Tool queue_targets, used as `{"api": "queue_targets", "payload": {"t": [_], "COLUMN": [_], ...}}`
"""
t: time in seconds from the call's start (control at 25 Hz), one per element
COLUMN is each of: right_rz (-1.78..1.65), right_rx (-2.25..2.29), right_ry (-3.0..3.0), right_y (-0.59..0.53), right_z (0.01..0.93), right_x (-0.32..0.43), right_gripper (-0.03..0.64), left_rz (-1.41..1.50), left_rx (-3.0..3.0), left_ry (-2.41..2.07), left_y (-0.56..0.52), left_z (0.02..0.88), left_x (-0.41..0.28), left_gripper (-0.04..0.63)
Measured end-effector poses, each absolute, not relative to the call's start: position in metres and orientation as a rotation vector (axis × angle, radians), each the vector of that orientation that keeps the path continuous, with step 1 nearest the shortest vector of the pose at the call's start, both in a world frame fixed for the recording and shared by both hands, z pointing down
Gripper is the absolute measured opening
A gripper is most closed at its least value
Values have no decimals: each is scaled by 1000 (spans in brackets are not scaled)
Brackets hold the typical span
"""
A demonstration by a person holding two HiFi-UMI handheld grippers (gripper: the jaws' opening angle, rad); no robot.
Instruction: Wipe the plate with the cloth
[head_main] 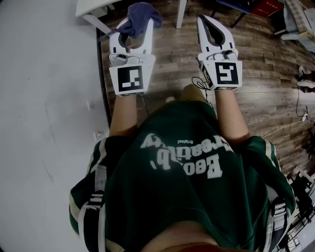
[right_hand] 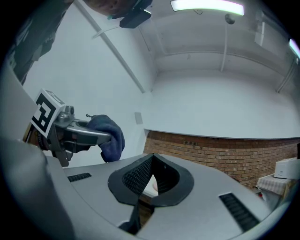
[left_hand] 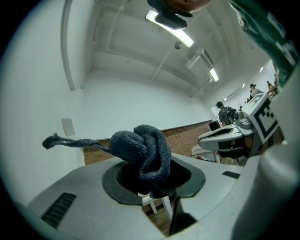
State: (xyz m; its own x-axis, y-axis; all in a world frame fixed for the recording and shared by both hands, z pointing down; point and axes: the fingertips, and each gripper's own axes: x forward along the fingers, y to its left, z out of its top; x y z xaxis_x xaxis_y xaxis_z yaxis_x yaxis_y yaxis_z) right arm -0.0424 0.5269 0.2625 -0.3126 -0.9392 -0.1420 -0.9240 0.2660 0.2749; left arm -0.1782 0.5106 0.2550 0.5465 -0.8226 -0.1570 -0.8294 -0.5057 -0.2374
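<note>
Closest to the head camera is the person's green shirt point(head_main: 182, 182), with both grippers held out beyond it over the wooden floor point(head_main: 266, 74). On my left gripper point(head_main: 133, 33) the jaws are clamped on the blue cloth point(left_hand: 146, 151). It is bunched into a knot right at the tips and bulges out ahead of them, with one thin tail trailing off to that gripper's left. My right gripper point(head_main: 206, 22) sits just beside it, level with it. Its jaws are drawn together with nothing between the ribbed pads.

No view shows the plate, so I cannot say which way it lies from either gripper. All I have is the corner of a white table point(head_main: 93, 7) ahead of the left gripper and slightly to its left. The cloth-carrying gripper is the nearer one to that edge. My guess is that the plate is somewhere up there. If so, the left gripper leads forward and the empty right one is free to steady the plate.
</note>
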Motion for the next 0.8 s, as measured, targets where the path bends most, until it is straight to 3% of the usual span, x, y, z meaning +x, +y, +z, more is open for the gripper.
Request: {"api": "queue_targets", "payload": {"t": [0.8], "right_rz": [-501], "right_rx": [1807], "right_ry": [-2480], "right_y": [430], "right_z": [272], "right_x": [-30], "right_gripper": [-5], "left_rz": [-1], "left_rx": [-2489], "left_ry": [1414], "left_y": [420], "left_z": [269], "left_x": [-170], "left_gripper": [123]}}
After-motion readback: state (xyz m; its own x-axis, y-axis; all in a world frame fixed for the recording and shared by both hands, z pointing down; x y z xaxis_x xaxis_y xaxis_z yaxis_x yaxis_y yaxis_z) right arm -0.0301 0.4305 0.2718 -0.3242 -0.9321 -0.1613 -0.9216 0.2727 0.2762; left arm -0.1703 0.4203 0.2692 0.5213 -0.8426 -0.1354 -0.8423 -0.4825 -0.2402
